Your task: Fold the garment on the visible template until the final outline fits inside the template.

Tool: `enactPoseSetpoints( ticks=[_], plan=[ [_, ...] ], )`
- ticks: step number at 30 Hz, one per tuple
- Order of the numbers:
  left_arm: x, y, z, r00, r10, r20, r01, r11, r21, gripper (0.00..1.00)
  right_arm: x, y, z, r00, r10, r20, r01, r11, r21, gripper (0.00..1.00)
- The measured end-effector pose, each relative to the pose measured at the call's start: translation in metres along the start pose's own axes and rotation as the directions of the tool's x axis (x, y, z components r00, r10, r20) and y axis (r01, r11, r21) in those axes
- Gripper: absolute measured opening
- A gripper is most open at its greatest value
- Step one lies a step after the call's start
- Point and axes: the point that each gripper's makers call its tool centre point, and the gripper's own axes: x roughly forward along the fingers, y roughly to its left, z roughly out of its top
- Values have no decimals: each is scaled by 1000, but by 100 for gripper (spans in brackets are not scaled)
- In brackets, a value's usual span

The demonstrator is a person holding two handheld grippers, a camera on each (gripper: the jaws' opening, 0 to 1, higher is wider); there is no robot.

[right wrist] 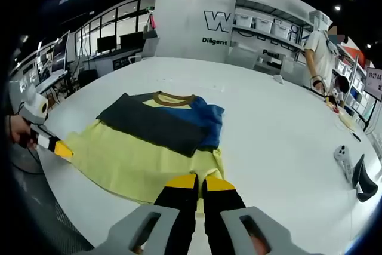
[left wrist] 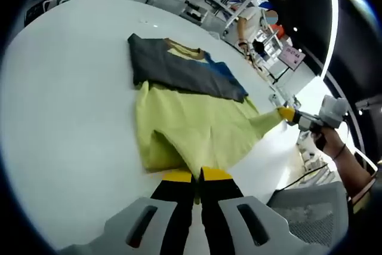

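Note:
A T-shirt (left wrist: 191,117) (right wrist: 149,141) lies flat on the white table (left wrist: 71,106) (right wrist: 274,135). It has a yellow lower half, a dark grey chest band, a blue sleeve and a tan collar. My left gripper (left wrist: 198,175) is shut on the yellow hem at one bottom corner. At the left of the right gripper view the left gripper (right wrist: 62,149) pinches the corner, which is pulled out to a point. My right gripper (right wrist: 200,179) is shut on the other hem corner. It also shows in the left gripper view, where the right gripper (left wrist: 285,113) holds the corner stretched out.
A person (right wrist: 319,46) (left wrist: 246,25) stands by white shelves beyond the table. A white handset (right wrist: 342,158) and a black object (right wrist: 364,180) lie on the table's right side. A grey mesh chair (left wrist: 304,207) stands off the near edge.

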Motion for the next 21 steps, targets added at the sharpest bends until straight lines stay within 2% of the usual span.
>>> enactPoseSetpoints(
  ticks=[6,7,12,17,18,21],
  plan=[
    [-14,-4,18,997,-18,76,20,1000,-20,0,-3,-6,-2,1000,-22,3,22,1000,14,0],
    [-16,-3,20,996,-15,85,16,1000,-17,0,-4,-10,0,999,-41,21,40,999,30,0],
    [-35,2,46,984,0,177,6,999,-39,0,-6,-13,1,999,-40,29,39,998,57,0],
    [-41,4,60,977,7,212,1,999,-39,0,-3,-10,5,999,-31,41,28,997,66,0],
    [-43,5,68,968,13,250,-9,1000,-15,0,-2,-9,8,998,-30,46,27,998,65,0],
    [-44,6,74,965,22,261,-15,999,-29,0,-1,-8,13,998,-31,52,28,998,61,0]
  ],
)
